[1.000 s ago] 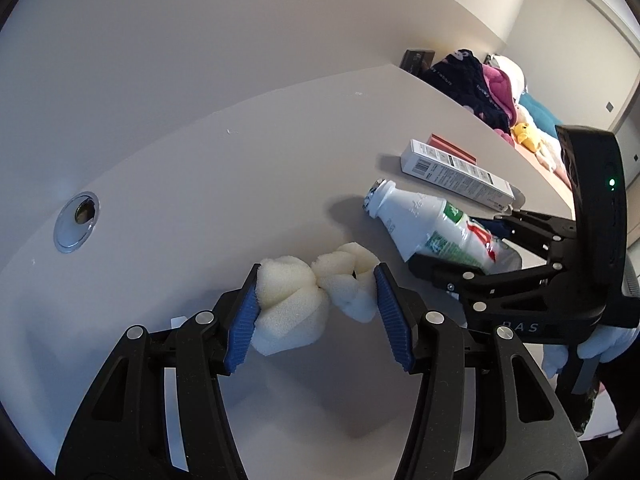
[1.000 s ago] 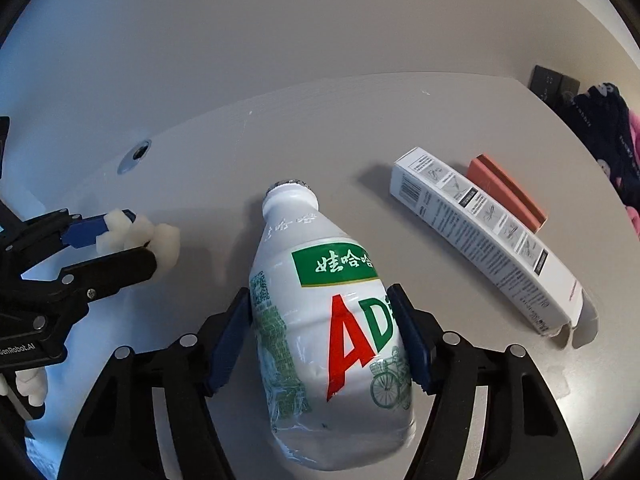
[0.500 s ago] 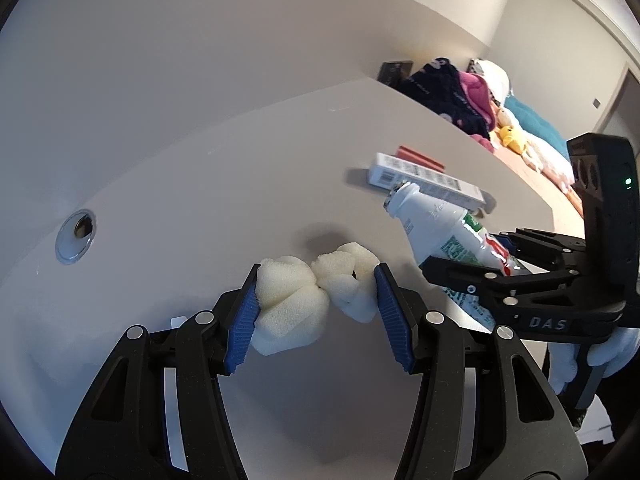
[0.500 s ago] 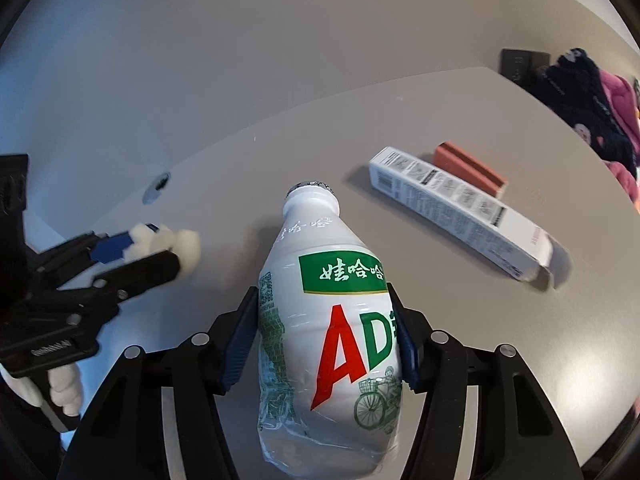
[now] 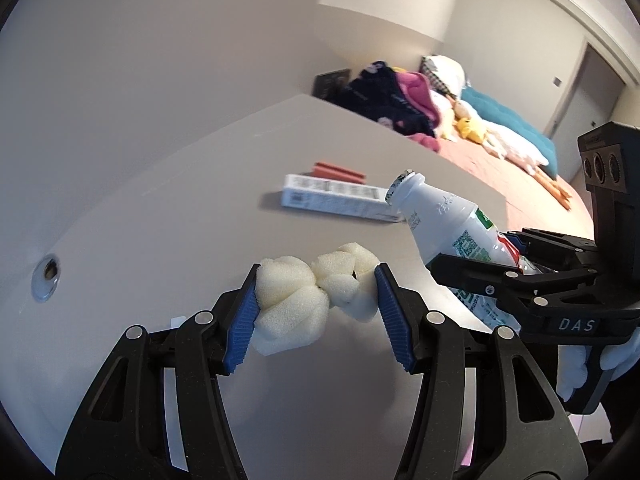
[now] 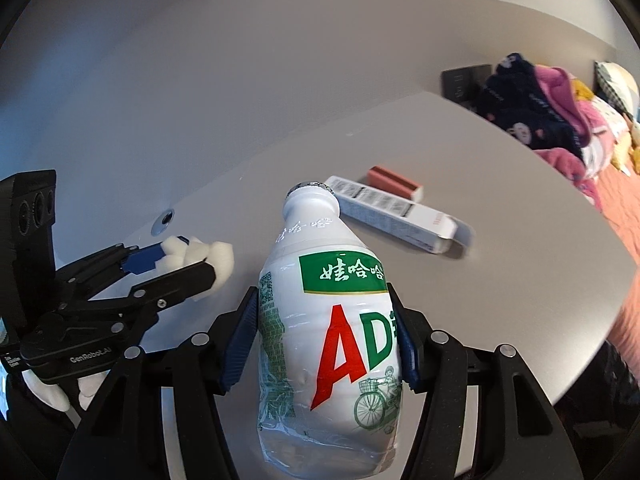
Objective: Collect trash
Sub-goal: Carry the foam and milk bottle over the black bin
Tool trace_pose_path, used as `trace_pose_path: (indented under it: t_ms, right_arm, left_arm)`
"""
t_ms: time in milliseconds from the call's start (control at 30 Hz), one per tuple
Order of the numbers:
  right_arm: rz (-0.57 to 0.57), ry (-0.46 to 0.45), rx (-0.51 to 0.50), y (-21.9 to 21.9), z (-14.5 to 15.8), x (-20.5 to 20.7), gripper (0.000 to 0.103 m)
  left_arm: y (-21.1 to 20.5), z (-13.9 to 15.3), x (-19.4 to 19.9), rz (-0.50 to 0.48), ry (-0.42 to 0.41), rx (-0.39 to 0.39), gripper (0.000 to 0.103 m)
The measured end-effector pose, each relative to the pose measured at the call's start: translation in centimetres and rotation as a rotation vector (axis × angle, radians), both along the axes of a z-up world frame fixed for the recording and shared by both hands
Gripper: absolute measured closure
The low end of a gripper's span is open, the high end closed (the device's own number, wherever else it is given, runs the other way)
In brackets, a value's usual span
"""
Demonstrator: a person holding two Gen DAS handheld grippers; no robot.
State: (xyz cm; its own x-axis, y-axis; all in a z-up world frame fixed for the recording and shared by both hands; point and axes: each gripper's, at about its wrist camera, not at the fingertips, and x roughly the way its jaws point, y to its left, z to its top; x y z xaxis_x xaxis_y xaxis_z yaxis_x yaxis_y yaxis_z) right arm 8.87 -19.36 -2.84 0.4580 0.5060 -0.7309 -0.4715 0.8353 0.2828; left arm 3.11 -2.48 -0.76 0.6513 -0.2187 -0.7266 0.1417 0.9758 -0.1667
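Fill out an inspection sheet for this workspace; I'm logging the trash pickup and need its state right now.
Surface: grey table with a round metal grommet near its far left edge.
Job's things: white foam wad held in the left gripper; white AD bottle, uncapped, held in the right gripper, raised off the table.
Clutter: long white carton lying flat, a reddish box just behind it.
Grippers: left jaws closed on the foam; right jaws closed on the bottle's body.
Cables: nothing seen.
Surroundings: plain wall; bed with piled clothes and plush toys beyond the table.
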Motion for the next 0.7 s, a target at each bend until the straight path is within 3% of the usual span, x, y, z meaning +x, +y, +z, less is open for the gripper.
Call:
trace_pose_path:
  t_ms: [700]
  right_arm:
    - [-0.217, -0.054, 0.025, -10.3, 2.6, -3.9, 0.042]
  left_arm:
    - [-9.7, 1.8, 1.3, -0.229, -0.046, -0.004, 0.048]
